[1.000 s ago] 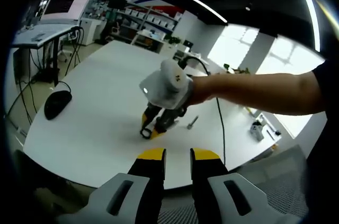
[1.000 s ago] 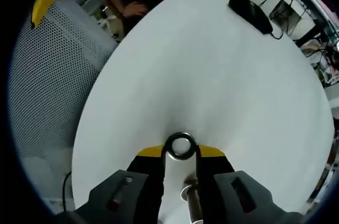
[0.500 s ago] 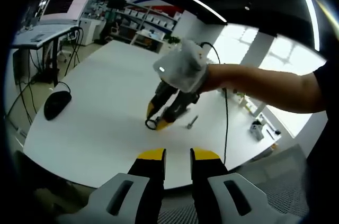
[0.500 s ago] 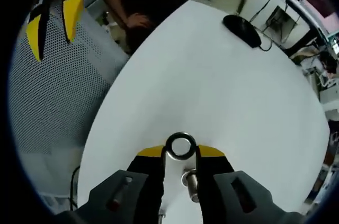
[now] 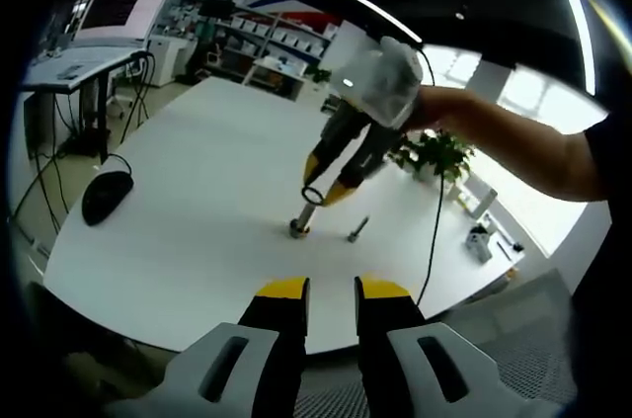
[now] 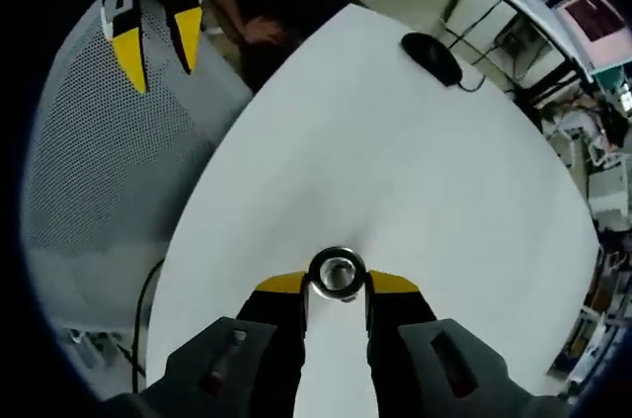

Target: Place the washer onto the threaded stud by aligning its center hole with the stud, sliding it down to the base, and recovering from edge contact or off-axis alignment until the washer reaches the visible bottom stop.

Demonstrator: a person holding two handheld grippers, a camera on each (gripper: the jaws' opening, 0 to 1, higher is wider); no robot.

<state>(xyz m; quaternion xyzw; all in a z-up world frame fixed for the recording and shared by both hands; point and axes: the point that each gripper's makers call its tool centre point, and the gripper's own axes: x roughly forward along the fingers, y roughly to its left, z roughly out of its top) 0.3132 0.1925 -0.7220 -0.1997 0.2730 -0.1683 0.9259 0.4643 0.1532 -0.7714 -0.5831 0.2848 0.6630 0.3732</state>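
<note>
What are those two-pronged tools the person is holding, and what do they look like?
They are handheld grippers. The left gripper has pale grey moulded bodies with slots, black jaws and yellow tips. The right gripper has the same black jaws and yellow tips, a white housing and a black cable trailing from it. The person's upper arm has a dark sleeve.

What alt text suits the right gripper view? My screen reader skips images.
The right tongs grip a dark washer directly over the stud's tip, above a white table. The left tongs hover past the table's edge.
</note>
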